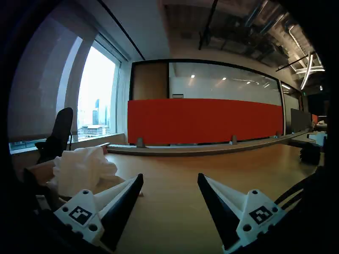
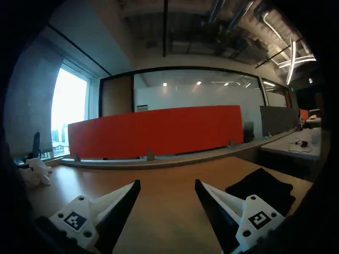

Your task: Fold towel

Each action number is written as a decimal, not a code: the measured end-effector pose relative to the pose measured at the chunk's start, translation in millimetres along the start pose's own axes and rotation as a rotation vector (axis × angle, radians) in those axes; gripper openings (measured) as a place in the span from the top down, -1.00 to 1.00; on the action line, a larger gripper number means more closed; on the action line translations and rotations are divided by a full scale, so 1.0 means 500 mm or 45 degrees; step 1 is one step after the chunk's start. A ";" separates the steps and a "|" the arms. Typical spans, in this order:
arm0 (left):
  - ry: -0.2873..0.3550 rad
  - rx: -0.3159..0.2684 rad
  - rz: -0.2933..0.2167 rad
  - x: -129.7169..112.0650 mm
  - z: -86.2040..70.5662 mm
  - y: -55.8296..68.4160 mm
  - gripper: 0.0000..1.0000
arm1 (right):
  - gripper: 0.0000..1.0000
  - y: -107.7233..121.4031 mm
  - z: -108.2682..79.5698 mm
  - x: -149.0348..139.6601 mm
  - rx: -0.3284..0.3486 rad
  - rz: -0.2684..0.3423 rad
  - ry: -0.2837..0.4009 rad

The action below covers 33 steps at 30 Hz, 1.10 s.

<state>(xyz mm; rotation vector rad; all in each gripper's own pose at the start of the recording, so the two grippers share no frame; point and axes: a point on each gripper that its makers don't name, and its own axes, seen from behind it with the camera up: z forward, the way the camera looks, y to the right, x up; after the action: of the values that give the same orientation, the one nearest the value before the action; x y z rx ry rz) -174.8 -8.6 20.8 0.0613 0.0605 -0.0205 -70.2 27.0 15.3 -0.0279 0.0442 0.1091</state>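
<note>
A crumpled white towel [image 1: 82, 169] lies bunched on the wooden desk [image 1: 182, 178], ahead and to the left of my left gripper [image 1: 170, 183], which is open with nothing between its fingers. In the right gripper view the same white towel [image 2: 36, 171] sits far off at the left edge of the desk [image 2: 169, 186]. My right gripper [image 2: 167, 188] is open over bare wood. A black folded cloth [image 2: 262, 188] rests on the desk just right of its right finger.
A long red partition [image 1: 203, 120] runs along the desk's far edge. A black office chair [image 1: 57, 137] stands by the window at the left. A dark object [image 1: 311, 152] sits at the desk's right end. Another desk [image 2: 296, 146] stands to the right.
</note>
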 end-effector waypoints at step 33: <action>0.000 0.000 0.000 -0.002 0.000 0.000 -0.90 | -0.99 -0.049 -0.012 -0.037 0.053 -0.126 -0.025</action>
<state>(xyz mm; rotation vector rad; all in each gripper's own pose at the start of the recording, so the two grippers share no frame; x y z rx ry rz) -175.8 -8.5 20.6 0.0614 0.0608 -0.0205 -85.9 0.7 10.9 0.0126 0.0251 0.0092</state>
